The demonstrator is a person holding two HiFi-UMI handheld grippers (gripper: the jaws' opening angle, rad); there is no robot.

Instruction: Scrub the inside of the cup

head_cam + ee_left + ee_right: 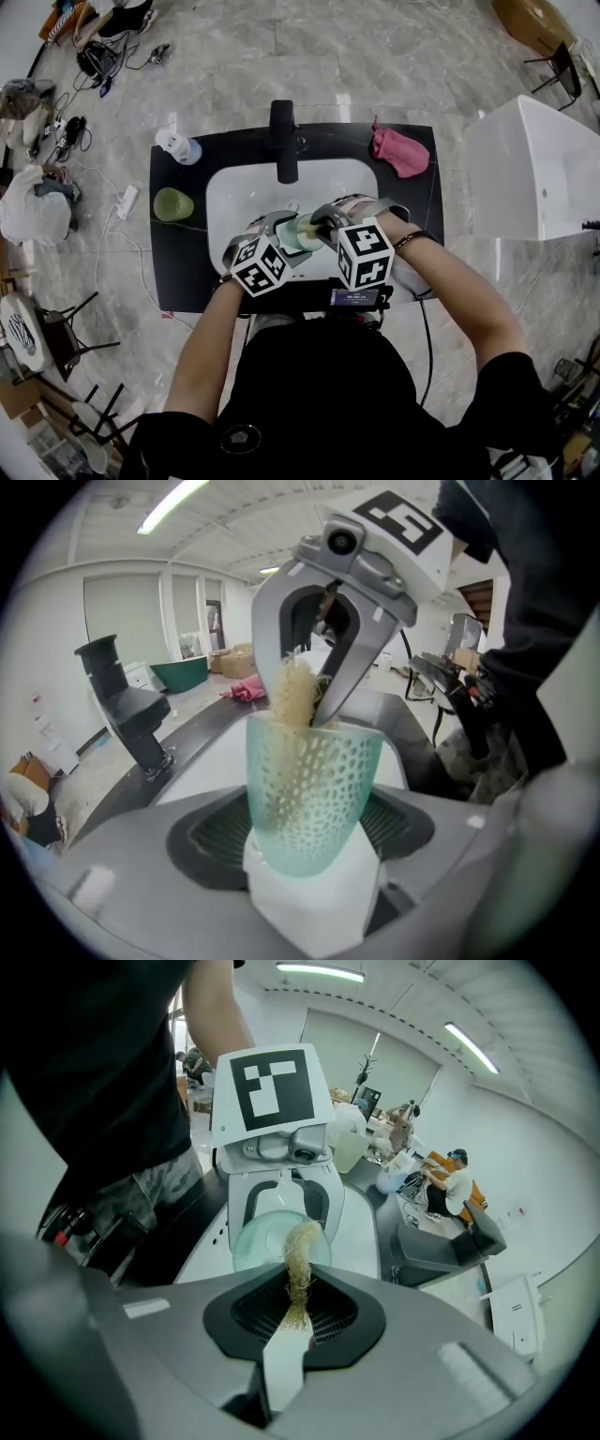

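L gripper [314, 860] is clamping cup [314, 771]; R gripper [295, 1321] is pinching scrubber [300, 1246], entering cup at 12 o'clock. Risk: hard side thrust could be levering cup loose into sink [234, 192].

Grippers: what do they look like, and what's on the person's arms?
The left gripper and right gripper match: grey curved shells, black ribbed insets, white fingers. Each carries a white cube with black square markers. Black short sleeves; dark band on the right wrist.
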